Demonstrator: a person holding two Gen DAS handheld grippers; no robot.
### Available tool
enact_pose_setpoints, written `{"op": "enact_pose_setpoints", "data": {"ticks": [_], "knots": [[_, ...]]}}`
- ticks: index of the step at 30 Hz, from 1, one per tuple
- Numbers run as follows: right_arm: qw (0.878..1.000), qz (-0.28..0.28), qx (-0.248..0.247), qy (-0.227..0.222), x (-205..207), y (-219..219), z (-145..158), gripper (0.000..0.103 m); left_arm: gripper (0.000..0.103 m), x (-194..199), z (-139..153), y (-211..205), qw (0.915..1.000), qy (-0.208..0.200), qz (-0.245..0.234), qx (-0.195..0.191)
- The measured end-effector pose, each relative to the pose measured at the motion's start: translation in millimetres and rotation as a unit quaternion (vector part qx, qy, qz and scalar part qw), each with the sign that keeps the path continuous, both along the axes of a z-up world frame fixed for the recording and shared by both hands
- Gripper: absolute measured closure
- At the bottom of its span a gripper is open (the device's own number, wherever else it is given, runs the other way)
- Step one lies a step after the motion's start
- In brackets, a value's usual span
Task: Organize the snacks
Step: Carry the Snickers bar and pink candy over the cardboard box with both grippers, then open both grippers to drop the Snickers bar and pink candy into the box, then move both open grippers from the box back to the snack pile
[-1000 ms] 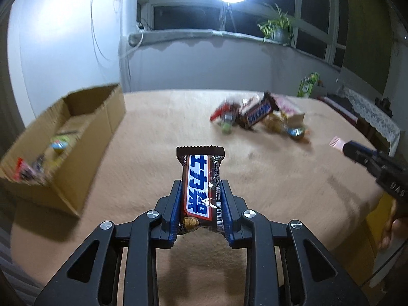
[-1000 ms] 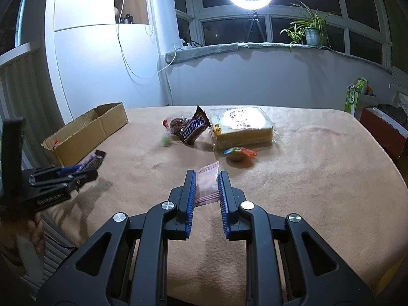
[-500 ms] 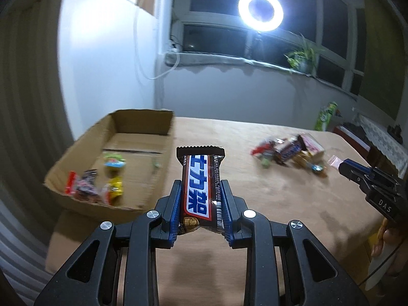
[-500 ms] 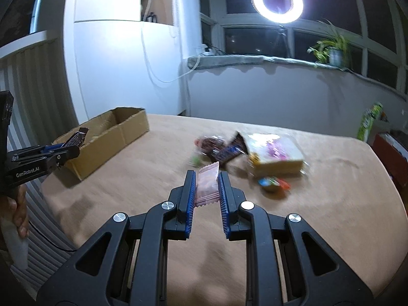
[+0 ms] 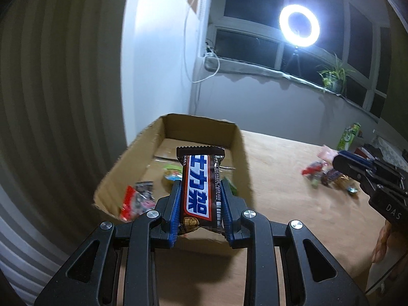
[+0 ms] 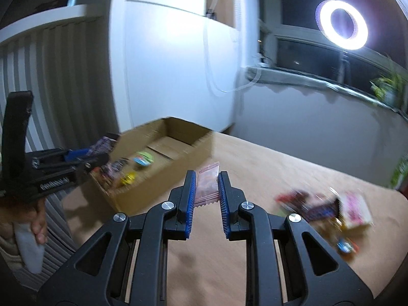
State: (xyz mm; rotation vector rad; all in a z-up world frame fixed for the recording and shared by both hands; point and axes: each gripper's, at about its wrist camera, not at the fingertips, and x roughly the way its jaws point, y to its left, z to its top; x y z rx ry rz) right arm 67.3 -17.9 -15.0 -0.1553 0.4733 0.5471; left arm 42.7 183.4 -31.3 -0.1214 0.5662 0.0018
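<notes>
Chocolate bar (image 5: 201, 191) stood upright, clamped between the left gripper's (image 5: 201, 193) fingers, with the cardboard box (image 5: 239, 153) at twelve o'clock beyond it. Pink sachet (image 6: 207, 185) sat pinched in the right gripper (image 6: 207, 187), box at ten o'clock.

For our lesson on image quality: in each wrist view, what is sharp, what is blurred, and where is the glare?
Left wrist view: chocolate bar in the left tool sharp, cardboard box edges smeared, ring light glaring. Right wrist view: pink packet in the right tool sharp, snack pile streaked.
</notes>
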Motion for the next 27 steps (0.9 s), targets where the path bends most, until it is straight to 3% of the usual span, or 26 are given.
{"op": "enact_pose_setpoints", "data": {"ticks": [9, 10, 11, 12, 14, 21, 27], "knots": [[0.997, 0.07, 0.019, -0.009, 52, 95, 5, 0.084, 0.076, 33, -19, 28, 0.9995, 0.025, 0.02, -0.007], [0.997, 0.08, 0.015, 0.01, 62, 104, 0, 0.078, 0.075, 34, -23, 31, 0.999, 0.032, 0.031, -0.01], [0.996, 0.087, 0.006, 0.033, 71, 113, -7, 0.074, 0.065, 33, -25, 34, 0.9985, 0.036, 0.038, -0.013], [0.996, 0.082, 0.007, 0.033, 73, 113, -10, 0.074, 0.049, 30, -26, 36, 0.9982, 0.036, 0.044, -0.016], [0.997, 0.07, 0.014, 0.034, 71, 105, -16, 0.057, 0.034, 16, -23, 38, 0.998, 0.017, 0.058, -0.018], [0.998, 0.036, 0.013, 0.053, 55, 72, -35, 0.052, 0.033, -3, -18, 34, 0.9975, 0.011, 0.067, -0.022], [0.998, 0.018, 0.025, 0.045, 29, 51, -32, 0.035, 0.032, -18, -4, 23, 0.9975, 0.005, 0.067, -0.021]]}}
